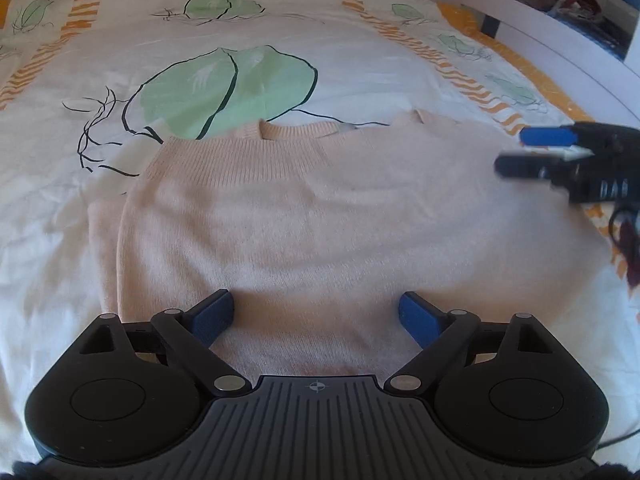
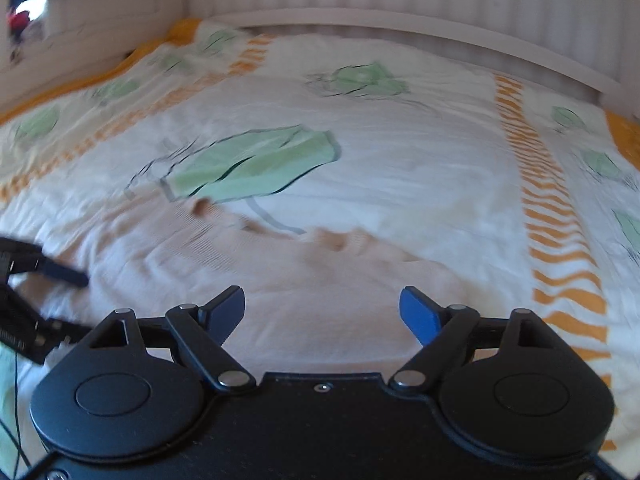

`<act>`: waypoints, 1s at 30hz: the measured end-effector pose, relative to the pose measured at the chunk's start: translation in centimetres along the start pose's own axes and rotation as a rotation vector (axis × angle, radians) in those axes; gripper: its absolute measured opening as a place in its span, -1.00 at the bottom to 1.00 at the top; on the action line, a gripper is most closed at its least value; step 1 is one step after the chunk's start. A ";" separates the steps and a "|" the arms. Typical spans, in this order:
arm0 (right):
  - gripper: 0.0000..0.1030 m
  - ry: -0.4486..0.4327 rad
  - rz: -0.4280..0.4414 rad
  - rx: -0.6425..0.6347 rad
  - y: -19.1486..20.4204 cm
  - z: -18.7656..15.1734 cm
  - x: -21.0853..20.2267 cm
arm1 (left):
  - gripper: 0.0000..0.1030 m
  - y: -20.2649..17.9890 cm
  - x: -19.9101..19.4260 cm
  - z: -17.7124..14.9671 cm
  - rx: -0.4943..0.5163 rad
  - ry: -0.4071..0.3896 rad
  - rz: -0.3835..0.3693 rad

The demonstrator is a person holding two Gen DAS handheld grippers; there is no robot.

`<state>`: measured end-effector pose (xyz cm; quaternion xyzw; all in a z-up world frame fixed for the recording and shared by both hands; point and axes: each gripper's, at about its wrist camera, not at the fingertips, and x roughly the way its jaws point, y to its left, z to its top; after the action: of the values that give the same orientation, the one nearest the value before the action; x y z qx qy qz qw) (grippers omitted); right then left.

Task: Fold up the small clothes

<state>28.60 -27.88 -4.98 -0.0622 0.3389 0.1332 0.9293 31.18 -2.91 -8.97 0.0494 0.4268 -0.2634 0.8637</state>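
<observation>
Basically, left wrist view: pink knit sweater (image 1: 320,208) lies flat on the leaf-print bedspread (image 1: 360,52), neck pointing away; left gripper (image 1: 316,314) is spread wide, empty, over the hem, and the right gripper (image 1: 516,152) hovers over the sweater's right side. Right wrist view, blurry: right gripper (image 2: 322,310) spread wide, empty, above the sweater (image 2: 320,300); left gripper (image 2: 48,276) sits at the left edge.

Bare bedspread (image 1: 360,56) lies open from 10 to 1 o'clock beyond the pink sweater (image 1: 312,200) in the left wrist view; the right gripper (image 1: 516,152), fingers apart, blocks the 3 o'clock side; a white bed frame (image 1: 568,52) walls off 2 o'clock; in the right wrist view the left gripper (image 2: 76,300) crowds 9 o'clock, and a headboard (image 2: 400,20) closes off 12.
</observation>
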 end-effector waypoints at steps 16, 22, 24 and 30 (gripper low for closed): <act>0.96 0.154 -0.067 0.016 0.7 3.0 8.9 | 0.77 3.5 -0.4 0.5 -0.252 -0.010 -0.080; 0.98 0.138 -0.024 0.122 -0.2 2.7 6.5 | 0.80 3.3 -0.5 0.5 -0.247 -0.014 -0.077; 0.99 0.127 0.010 0.152 -0.5 2.3 4.6 | 0.83 3.1 -0.5 0.4 -0.235 -0.015 -0.073; 0.99 0.169 0.060 0.245 -1.2 0.3 0.5 | 0.99 2.4 -0.3 0.1 -0.194 -0.018 -0.064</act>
<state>29.48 -28.82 -5.03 0.0510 0.4314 0.1130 0.8936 32.28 -0.75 -9.06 -0.0503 0.4437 -0.2487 0.8595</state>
